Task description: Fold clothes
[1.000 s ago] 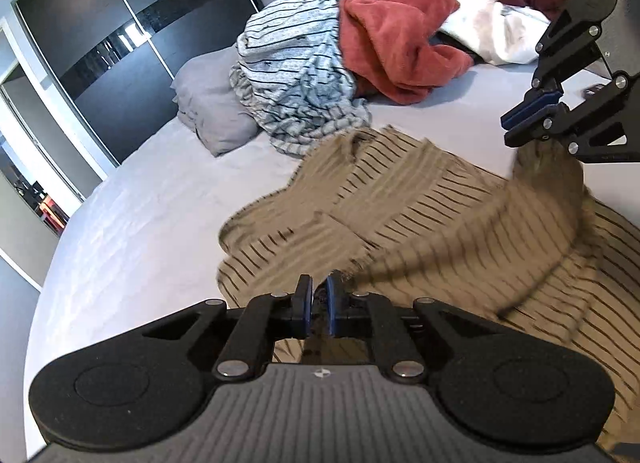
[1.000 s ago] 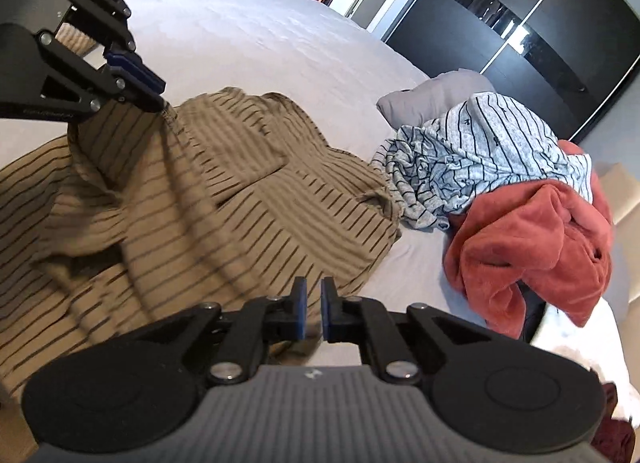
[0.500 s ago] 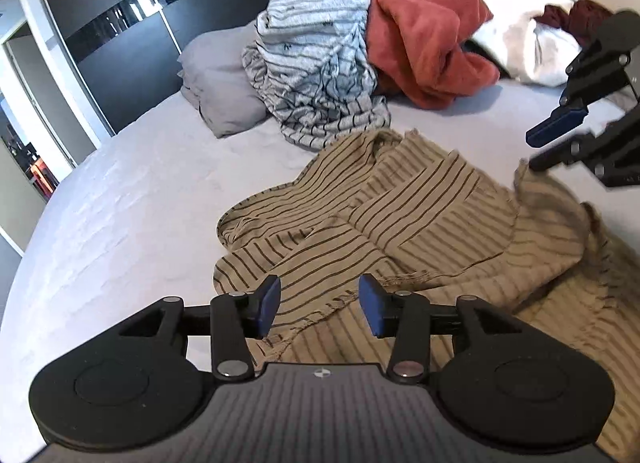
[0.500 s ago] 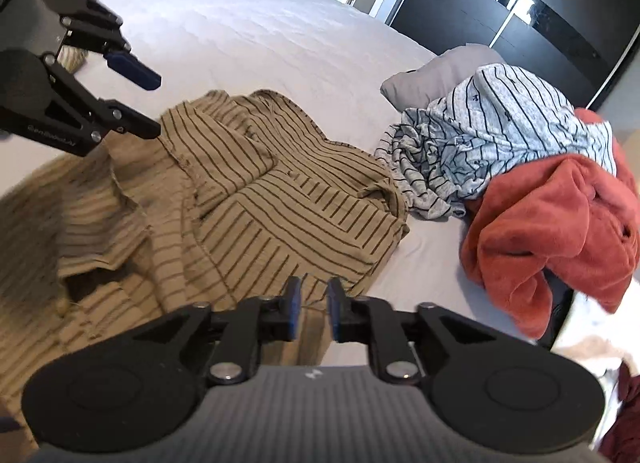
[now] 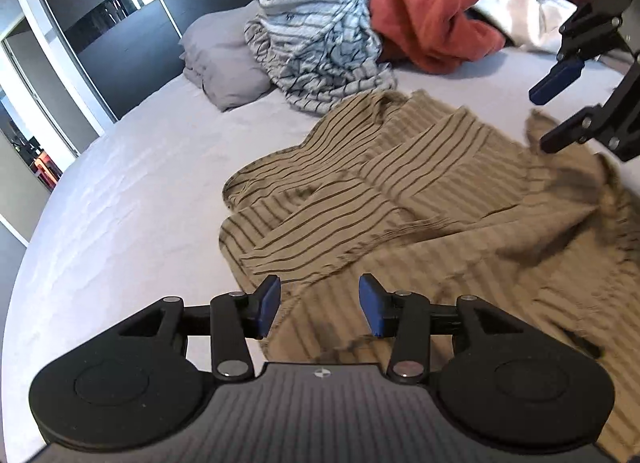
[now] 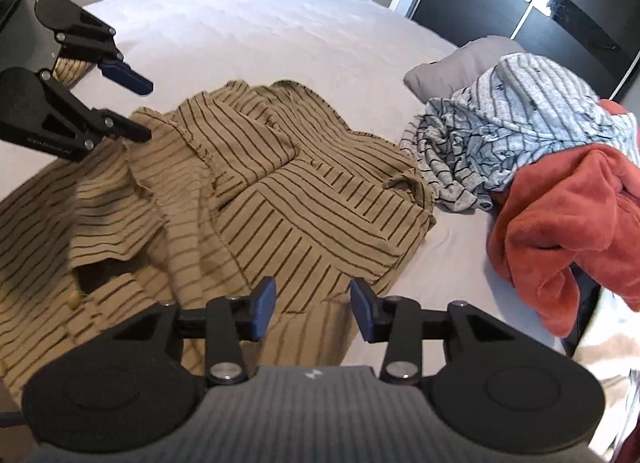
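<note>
A tan shirt with dark stripes (image 5: pixel 420 199) lies rumpled and partly folded over on the grey bed (image 5: pixel 132 191); it also shows in the right wrist view (image 6: pixel 280 191). My left gripper (image 5: pixel 319 307) is open and empty just above the shirt's near edge; it also shows in the right wrist view (image 6: pixel 138 109), at the left. My right gripper (image 6: pixel 311 311) is open and empty above the shirt's other edge; it shows in the left wrist view (image 5: pixel 550 115) at the right, with a tuft of cloth raised under it.
A pile of clothes sits beyond the shirt: a grey striped garment (image 5: pixel 320 35), a rust-red fleece (image 5: pixel 432 11) and white items (image 5: pixel 532 15). A grey pillow (image 5: pixel 224 63) lies beside them. Dark wardrobe doors (image 5: pixel 120 3) stand past the bed.
Both grippers were shut on the shirt's edges a second ago; the left opened first, then the right. The shirt has dropped onto the bed.
</note>
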The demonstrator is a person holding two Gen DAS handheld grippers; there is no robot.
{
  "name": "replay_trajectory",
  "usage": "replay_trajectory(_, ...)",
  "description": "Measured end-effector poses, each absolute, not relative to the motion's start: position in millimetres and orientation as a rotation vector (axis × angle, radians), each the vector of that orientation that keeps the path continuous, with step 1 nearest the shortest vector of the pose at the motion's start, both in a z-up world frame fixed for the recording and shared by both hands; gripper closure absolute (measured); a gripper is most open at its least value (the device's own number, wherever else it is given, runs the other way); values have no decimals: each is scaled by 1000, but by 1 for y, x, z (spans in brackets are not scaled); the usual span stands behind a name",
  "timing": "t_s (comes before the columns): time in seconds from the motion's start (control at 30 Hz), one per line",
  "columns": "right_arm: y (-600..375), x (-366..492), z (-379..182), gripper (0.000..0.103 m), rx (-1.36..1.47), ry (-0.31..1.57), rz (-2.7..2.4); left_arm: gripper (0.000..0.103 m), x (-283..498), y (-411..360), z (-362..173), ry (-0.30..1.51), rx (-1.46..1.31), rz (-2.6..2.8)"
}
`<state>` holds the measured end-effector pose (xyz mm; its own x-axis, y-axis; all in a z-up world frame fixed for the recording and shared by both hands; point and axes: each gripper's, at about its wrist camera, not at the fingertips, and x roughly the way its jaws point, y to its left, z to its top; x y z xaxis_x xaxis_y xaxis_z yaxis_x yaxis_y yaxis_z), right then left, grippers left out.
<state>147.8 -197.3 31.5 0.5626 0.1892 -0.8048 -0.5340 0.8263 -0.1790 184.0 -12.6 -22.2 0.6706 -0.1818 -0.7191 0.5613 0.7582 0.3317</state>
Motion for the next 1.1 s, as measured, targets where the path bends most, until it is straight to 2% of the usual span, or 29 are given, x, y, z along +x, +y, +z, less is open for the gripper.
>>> replay_trajectory(0.23,-183,181,11,57,-424,915,652,62,215,-13,-44,764,511,-507)
replay_trajectory(0.4,-168,191,-12,60,-430,1001,754,62,224,-22,-55,780,523,-533)
replay_trajectory(0.43,-165,192,-17,74,-442,1018,760,64,225,-22,-58,795,518,-537)
replay_trajectory(0.47,-164,193,-21,96,-445,1042,755,73,228,-21,-60,813,504,-538)
replay_trajectory(0.57,-168,193,-22,99,-416,1054,750,94,226,-18,-60,814,466,-536)
replay_trajectory(0.67,-173,196,-9,101,-404,1011,699,102,223,-18,-54,778,457,-530)
replay_trajectory(0.9,-179,209,20,101,-372,865,524,103,227,-11,-43,760,447,-430)
replay_trajectory(0.93,-178,209,20,97,-388,859,510,103,228,-10,-44,761,448,-417)
replay_trajectory(1.0,-175,208,19,97,-423,839,473,97,229,-9,-45,761,436,-386)
replay_trajectory(1.1,-180,210,24,95,-407,824,440,69,227,-6,-41,759,392,-393)
